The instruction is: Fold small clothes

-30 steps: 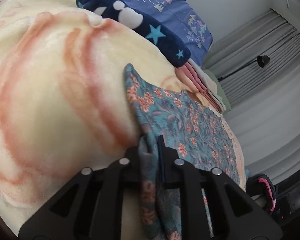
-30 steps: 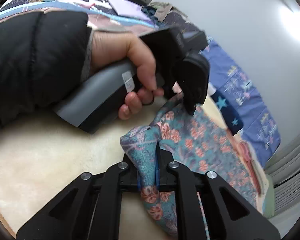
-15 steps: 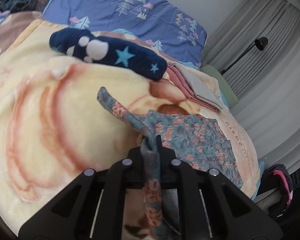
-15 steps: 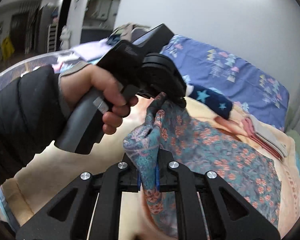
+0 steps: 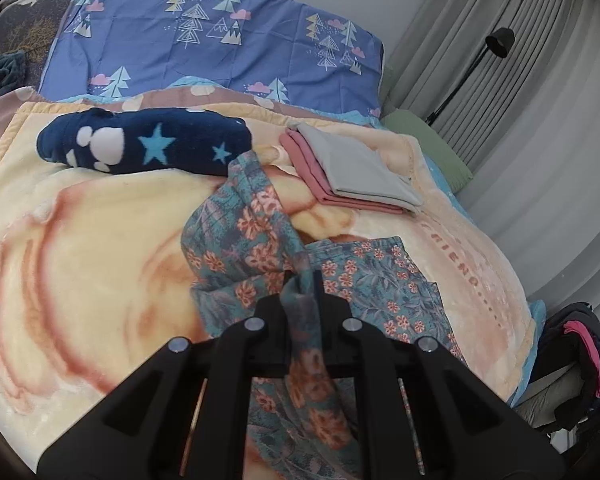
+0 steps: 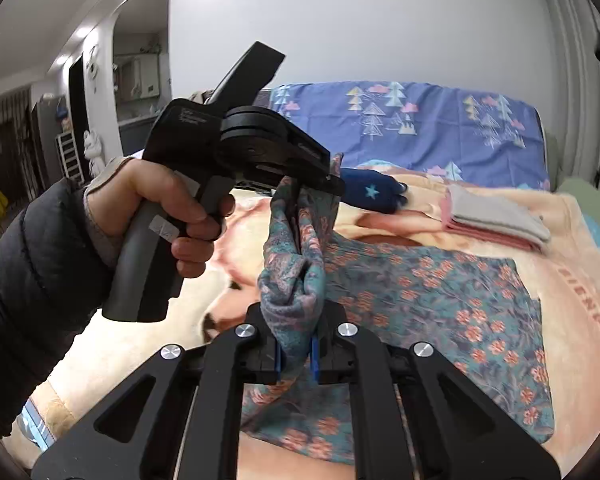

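Observation:
A teal garment with orange flowers (image 5: 380,280) lies partly spread on the cream and orange blanket (image 5: 80,240). My left gripper (image 5: 302,286) is shut on one edge of it and holds that edge up off the bed. My right gripper (image 6: 296,344) is shut on a bunched edge of the same garment (image 6: 440,292). In the right wrist view the left gripper (image 6: 300,188) hangs just ahead and above, its jaws closed on the cloth. The fabric between the two grippers is lifted and slack.
A dark blue starred fleece roll (image 5: 148,146) and a folded pink and grey stack (image 5: 352,168) lie at the far side of the blanket. A blue tree-print pillow (image 5: 220,40) stands behind. Curtains and a floor lamp (image 5: 496,42) are on the right.
Both grippers have risen from the blanket, lifting the held edge of the floral garment. The views tilted up, showing more of the bed and the wall.

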Motion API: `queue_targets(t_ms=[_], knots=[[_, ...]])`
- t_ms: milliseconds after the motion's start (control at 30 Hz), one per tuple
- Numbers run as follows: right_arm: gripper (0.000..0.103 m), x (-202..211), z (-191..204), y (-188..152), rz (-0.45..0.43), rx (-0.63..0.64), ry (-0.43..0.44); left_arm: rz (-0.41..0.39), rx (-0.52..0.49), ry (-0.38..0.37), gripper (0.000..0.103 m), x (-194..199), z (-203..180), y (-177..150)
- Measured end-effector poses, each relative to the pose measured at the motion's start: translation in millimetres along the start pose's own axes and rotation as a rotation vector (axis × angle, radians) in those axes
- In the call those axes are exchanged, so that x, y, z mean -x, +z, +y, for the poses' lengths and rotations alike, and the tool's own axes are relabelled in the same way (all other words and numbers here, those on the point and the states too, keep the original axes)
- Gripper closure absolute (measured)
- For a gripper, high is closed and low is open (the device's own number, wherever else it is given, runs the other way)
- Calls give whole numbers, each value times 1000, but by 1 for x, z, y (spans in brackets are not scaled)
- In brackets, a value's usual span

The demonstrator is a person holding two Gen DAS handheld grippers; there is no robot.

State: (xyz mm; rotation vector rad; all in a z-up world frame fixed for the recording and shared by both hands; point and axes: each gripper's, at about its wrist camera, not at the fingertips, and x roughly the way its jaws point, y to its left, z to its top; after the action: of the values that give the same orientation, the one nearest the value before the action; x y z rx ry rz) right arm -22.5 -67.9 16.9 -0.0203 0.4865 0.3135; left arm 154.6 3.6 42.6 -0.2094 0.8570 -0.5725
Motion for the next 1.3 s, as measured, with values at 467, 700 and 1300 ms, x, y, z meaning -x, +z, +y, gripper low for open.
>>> queue_targets(t_ms=[467,700,1300], knots=[[93,31,-133,-44,7,-276,-51,140,-172,29,95,-107,-125,7],[93,37,-186,-77,46,-406,-51,216,-263,61,96,-161,-175,-5],[93,35,-244,-114,105,-654,97,52,-434,211,50,-145,-222,-12]])
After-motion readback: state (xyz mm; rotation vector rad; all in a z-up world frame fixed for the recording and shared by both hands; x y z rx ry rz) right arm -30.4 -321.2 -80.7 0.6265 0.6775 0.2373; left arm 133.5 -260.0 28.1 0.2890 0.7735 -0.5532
